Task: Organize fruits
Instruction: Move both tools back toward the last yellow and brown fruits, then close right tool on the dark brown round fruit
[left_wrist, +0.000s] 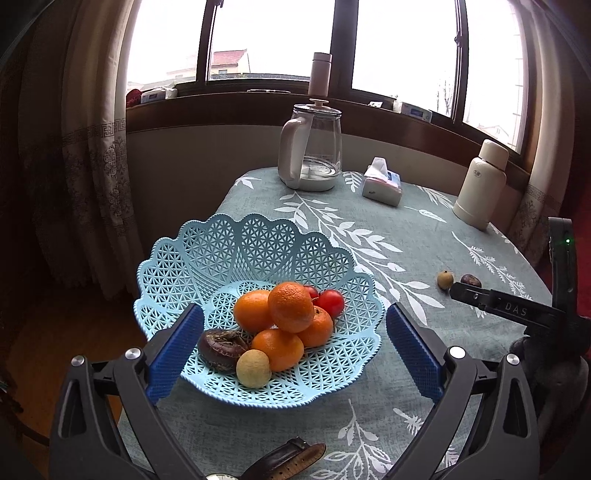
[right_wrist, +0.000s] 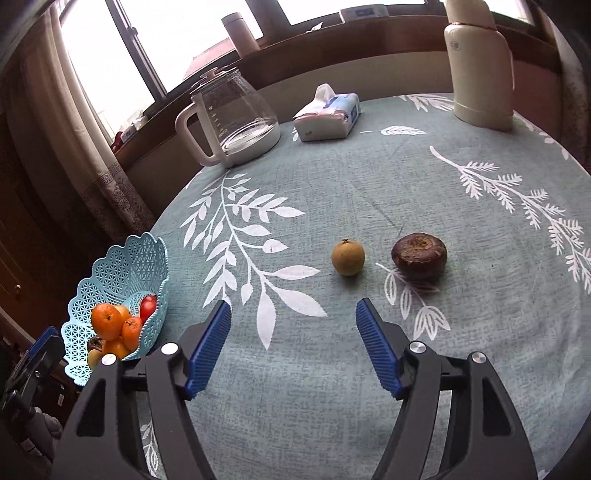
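Daylight from a wide window (left_wrist: 280, 40) falls on a round table under a grey-green tablecloth (right_wrist: 332, 192) printed with white leaves. At the far side, near the sill, stand a glass kettle (left_wrist: 314, 147), a tissue pack (left_wrist: 382, 182) and a white flask (left_wrist: 480, 184); the cloth between them and the grippers lies open. The table's left edge drops away just behind the basket (left_wrist: 207, 254), toward a curtain (left_wrist: 85, 155).

Both grippers are spread wide and hold nothing. The left gripper (left_wrist: 293, 350) hovers with its blue pads on either side of the pale blue lattice basket, which sits close to the near-left table edge. Inside it are four oranges (left_wrist: 291, 306) piled together, red tomatoes (left_wrist: 332, 301) behind them, a dark brown fruit (left_wrist: 221, 349) and a small yellow-tan fruit (left_wrist: 253, 369) at the front. A watch strap (left_wrist: 288, 459) lies on the cloth below the basket; only this view shows it.

The right gripper (right_wrist: 291, 347) points at bare cloth. Ahead of it, well apart from the basket, a small yellow-brown fruit (right_wrist: 348, 257) and a dark brown flattened fruit (right_wrist: 419, 255) sit side by side without touching. The left view shows those two only as small shapes past the other gripper's black finger.
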